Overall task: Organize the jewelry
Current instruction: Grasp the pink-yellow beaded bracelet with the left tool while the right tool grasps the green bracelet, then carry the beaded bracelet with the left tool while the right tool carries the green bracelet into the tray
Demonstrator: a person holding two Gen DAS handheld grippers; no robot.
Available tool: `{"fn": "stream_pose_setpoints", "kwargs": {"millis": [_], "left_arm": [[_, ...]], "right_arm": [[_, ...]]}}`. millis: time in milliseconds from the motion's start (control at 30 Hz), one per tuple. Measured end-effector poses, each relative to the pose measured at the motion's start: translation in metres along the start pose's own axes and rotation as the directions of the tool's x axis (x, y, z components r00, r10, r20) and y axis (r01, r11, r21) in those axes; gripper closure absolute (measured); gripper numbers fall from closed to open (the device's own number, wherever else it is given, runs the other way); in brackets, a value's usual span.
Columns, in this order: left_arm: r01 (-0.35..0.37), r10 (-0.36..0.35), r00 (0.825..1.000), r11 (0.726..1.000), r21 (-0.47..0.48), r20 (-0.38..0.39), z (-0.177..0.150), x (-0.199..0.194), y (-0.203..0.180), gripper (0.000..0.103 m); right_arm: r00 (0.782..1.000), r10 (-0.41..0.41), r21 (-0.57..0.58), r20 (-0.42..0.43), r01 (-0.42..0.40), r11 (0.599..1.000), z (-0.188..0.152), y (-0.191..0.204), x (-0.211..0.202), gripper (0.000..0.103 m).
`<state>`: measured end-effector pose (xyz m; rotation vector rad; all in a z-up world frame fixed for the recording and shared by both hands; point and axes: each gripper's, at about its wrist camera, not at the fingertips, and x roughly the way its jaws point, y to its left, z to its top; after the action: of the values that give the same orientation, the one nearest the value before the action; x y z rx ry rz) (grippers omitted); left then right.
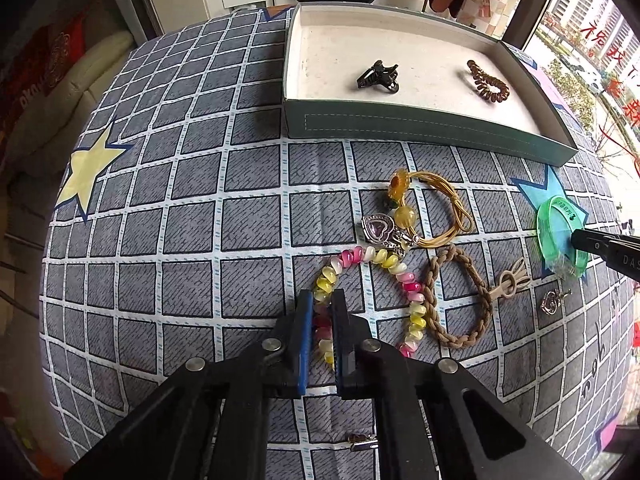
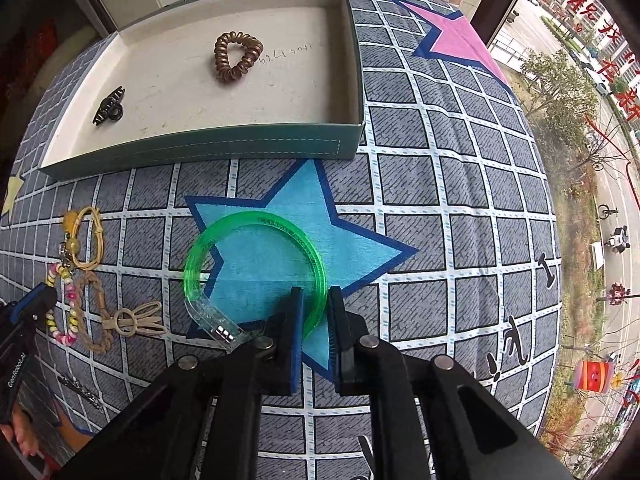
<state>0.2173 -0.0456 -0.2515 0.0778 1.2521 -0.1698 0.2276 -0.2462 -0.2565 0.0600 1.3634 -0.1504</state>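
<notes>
Your left gripper is clamped on the near-left arc of the pastel bead bracelet, pads squeezing a couple of beads, the rest of the loop trailing fwd and to the right on the checked cloth. Your right gripper is closed on the near rim of the green bangle, which lies flat on the blue star patch.

The box sits straight ahead of both grippers, w/ a black claw clip and a brown coil tie already inside.

For the lift:
- Left: go straight up first. The loop touches the heart pendant and lies just beside the braided cord; a sideways drag could likely pull them along.
- Grip on the beads looks thin and they're probably slick, so keep it slow, no swinging.
- Right: the bangle is rigid and held only at its edge; it may pivot, so keep the gripper pointing down and raise it level.
- Clear the box's front wall before moving in, then set down on bare floor, apart from clip and tie.

Still waiting on the cloth: yellow cord bracelet, bunny clip, small heart charm.
</notes>
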Motion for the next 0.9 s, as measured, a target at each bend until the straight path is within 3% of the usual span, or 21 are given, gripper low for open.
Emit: {"fn": "stream_pose_setpoints", "kwargs": {"millis": [300, 600, 900], "left_arm": [[0.067, -0.067, 0.995, 0.998, 0.003, 0.074, 0.012, -0.035, 0.004, 0.082], [0.134, -0.133, 0.979, 0.991, 0.006, 0.153, 0.037, -0.068, 0.012, 0.082], [0.142, -0.14, 0.966, 0.99, 0.007, 0.219, 0.092, -0.074, -0.006, 0.082]], "right_arm": [[0.995, 0.08, 0.007, 0.052, -0.081, 0.997, 0.0, -0.008, -0.028, 0.096], [0.98, 0.179, 0.058, 0.089, -0.185, 0.981, 0.019, -0.015, -0.058, 0.096], [0.962, 0.229, 0.059, 0.147, -0.24, 0.969, 0.061, -0.038, -0.065, 0.096]]}}
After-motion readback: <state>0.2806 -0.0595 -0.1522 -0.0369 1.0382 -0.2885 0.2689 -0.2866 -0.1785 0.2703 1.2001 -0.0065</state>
